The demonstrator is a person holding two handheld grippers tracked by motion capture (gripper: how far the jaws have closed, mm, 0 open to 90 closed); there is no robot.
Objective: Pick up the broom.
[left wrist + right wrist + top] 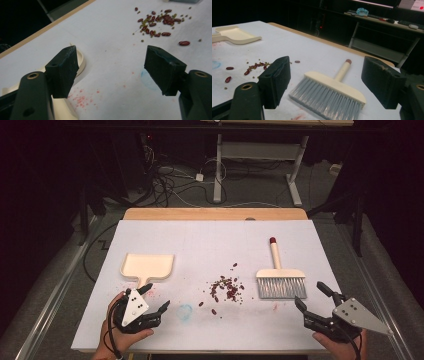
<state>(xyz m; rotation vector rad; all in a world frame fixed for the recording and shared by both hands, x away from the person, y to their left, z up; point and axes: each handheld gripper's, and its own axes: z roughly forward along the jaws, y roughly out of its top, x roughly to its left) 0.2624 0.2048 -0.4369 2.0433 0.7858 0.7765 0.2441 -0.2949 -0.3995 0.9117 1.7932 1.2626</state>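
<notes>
In the high view the white table (210,240) holds a scatter of beans (226,288) near its middle, which serves as the landmark. Left of the beans lies the cream dustpan (147,266), its handle pointing toward the near edge; right of the beans lies the brush (280,280), bristles toward the near edge, handle away. Bare table stretches beyond the beans to the far edge. The left gripper (156,299) sits near the front edge, left of the beans, just beside the dustpan handle, its jaws apart and holding nothing. The right gripper (310,295) sits near the front right corner, right of the beans, just short of the bristles, jaws spread wide.

In the left gripper view the jaws stand apart with bare table between them; the beans (160,21) lie ahead and to the right, and the dustpan (80,61) peeks out behind the left jaw.

In the right gripper view the jaws stand wide apart and the brush (332,92) lies between and just ahead of them, untouched; the beans (249,68) are off to the left, the dustpan (235,35) beyond them.
</notes>
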